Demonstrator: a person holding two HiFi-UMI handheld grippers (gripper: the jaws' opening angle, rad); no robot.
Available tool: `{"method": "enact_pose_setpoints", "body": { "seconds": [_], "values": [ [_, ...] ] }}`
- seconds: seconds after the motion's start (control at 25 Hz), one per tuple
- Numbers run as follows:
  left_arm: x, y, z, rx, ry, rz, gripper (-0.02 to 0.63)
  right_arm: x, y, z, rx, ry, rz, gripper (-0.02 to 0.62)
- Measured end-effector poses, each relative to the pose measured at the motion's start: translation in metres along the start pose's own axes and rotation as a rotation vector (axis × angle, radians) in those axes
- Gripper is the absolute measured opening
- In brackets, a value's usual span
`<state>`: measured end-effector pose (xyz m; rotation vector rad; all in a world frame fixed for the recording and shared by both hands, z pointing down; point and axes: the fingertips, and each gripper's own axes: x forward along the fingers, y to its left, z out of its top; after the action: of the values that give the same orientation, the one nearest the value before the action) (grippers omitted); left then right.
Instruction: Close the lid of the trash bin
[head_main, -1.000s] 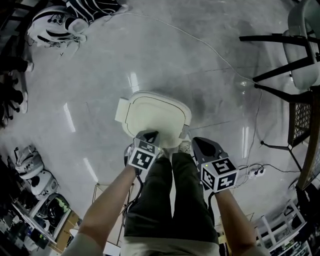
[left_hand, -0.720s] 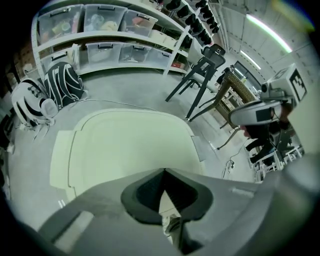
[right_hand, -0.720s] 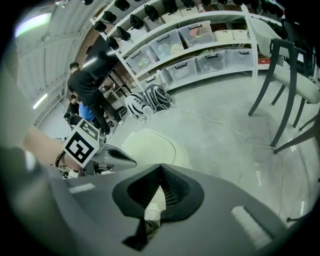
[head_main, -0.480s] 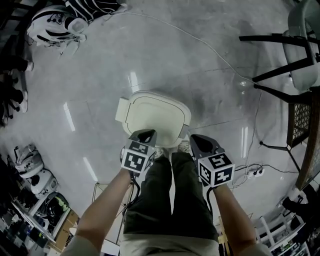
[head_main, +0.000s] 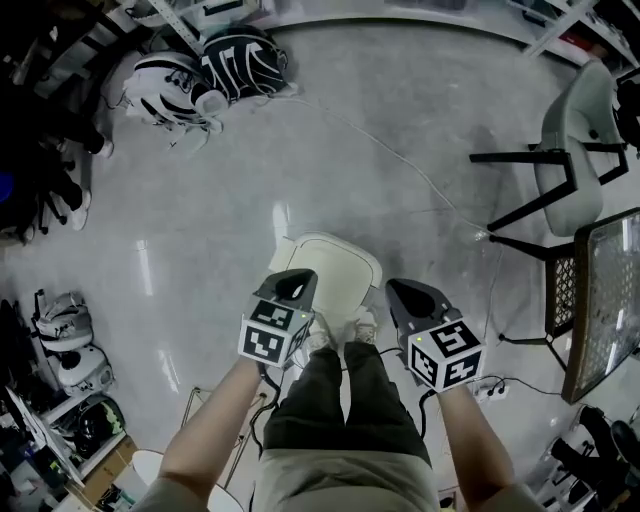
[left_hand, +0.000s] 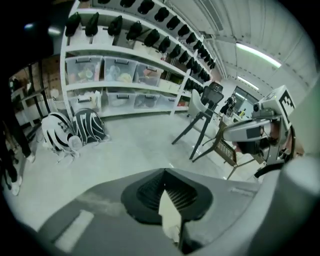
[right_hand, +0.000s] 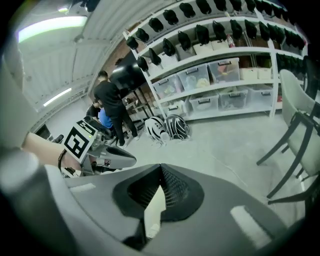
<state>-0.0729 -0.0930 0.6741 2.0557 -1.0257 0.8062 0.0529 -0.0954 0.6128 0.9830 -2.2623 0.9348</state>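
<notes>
The cream plastic trash bin (head_main: 335, 262) stands on the glossy grey concrete floor (head_main: 250, 180), right in front of the person's pale shoes (head_main: 342, 328). Its lid (head_main: 322, 255) lies flat and shut on top.

The left gripper (head_main: 292, 283) is held over the bin's near left edge. Its jaws are pressed together at the tips and there is nothing between them. The right gripper (head_main: 408, 294) is just beside the bin's near right corner, clear of it. Its jaws are likewise together and empty. Both point forward across the room, level with one another, with the person's legs between them.

A thin white cable (head_main: 400, 150) runs over the floor beyond the bin. Two black-and-white striped rounded objects (head_main: 195, 78) lie well away at the far left, near long white shelves of clear storage boxes (left_hand: 120, 75). A grey chair with black legs (head_main: 560, 165) and a mesh-topped table (head_main: 600, 290) stand off to the right. A person in dark clothes (right_hand: 112, 102) stands by the shelving.
</notes>
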Motion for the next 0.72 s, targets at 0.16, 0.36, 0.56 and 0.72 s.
{"method": "enact_pose_setpoints", "body": {
  "seconds": [0.16, 0.36, 0.56, 0.72],
  "values": [
    [-0.069, 0.004, 0.070, 0.022, -0.164, 0.090, 0.003, -0.048, 0.036, 0.077, -0.089, -0.105, 0.030, 0.003],
    [-0.159, -0.013, 0.136, 0.072, -0.300, 0.131, 0.003, -0.113, 0.088, 0.155, -0.158, -0.247, 0.072, 0.003],
    [-0.245, -0.045, 0.186, 0.141, -0.428, 0.168, 0.003, -0.174, 0.136, 0.211, -0.237, -0.370, 0.111, 0.003],
    [-0.305, -0.077, 0.210, 0.180, -0.518, 0.174, 0.003, -0.219, 0.170, 0.240, -0.295, -0.451, 0.135, 0.003]
  ]
}}
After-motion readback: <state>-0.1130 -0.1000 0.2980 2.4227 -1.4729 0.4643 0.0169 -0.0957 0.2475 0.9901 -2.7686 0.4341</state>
